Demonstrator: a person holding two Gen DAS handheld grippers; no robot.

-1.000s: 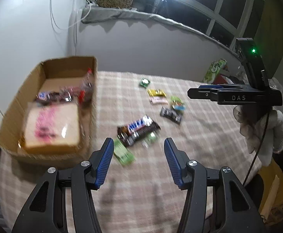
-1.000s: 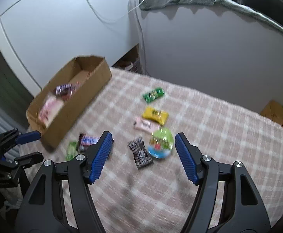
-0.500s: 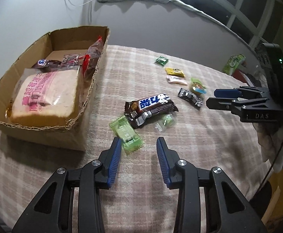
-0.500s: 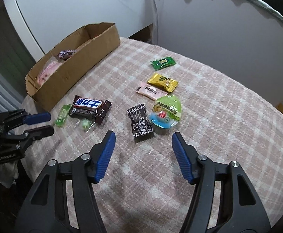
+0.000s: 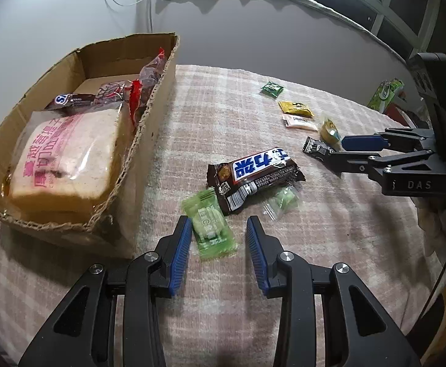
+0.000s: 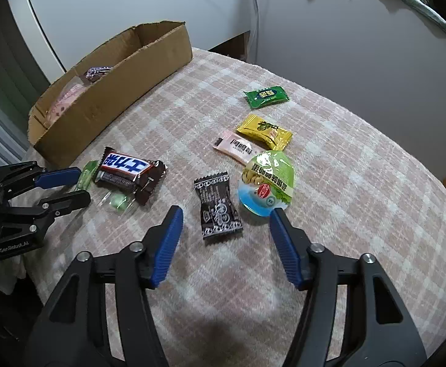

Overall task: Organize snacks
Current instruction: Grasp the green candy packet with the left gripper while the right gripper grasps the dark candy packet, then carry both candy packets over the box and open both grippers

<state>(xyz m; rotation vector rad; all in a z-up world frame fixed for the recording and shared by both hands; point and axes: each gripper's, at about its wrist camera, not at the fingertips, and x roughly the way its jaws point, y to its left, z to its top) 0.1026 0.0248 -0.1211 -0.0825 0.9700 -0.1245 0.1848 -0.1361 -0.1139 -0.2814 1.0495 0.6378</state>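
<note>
My left gripper [image 5: 219, 226] hangs low over the checked cloth, jaws narrowed but open, with a light green packet [image 5: 212, 229] lying between them, clear of the right pad. Just beyond lie a brown chocolate bar [image 5: 253, 174] and a small clear-wrapped green candy [image 5: 282, 200]. My right gripper [image 6: 226, 217] points down at a black packet [image 6: 218, 208]. Its jaws are closing, and the packet lies between them untouched. A green-lidded jelly cup [image 6: 267, 180] sits by the right fingertip.
A cardboard box [image 5: 161, 98] at the left holds a bagged bread loaf [image 5: 66, 159] and some wrapped snacks. Pink [image 6: 236, 148], yellow [image 6: 264, 131] and dark green [image 6: 265, 96] packets lie farther back. A wall stands close behind the table.
Both grippers have come down closer to the table. The left jaws narrowed around the light green packet. The right jaws drew in over the black packet.
</note>
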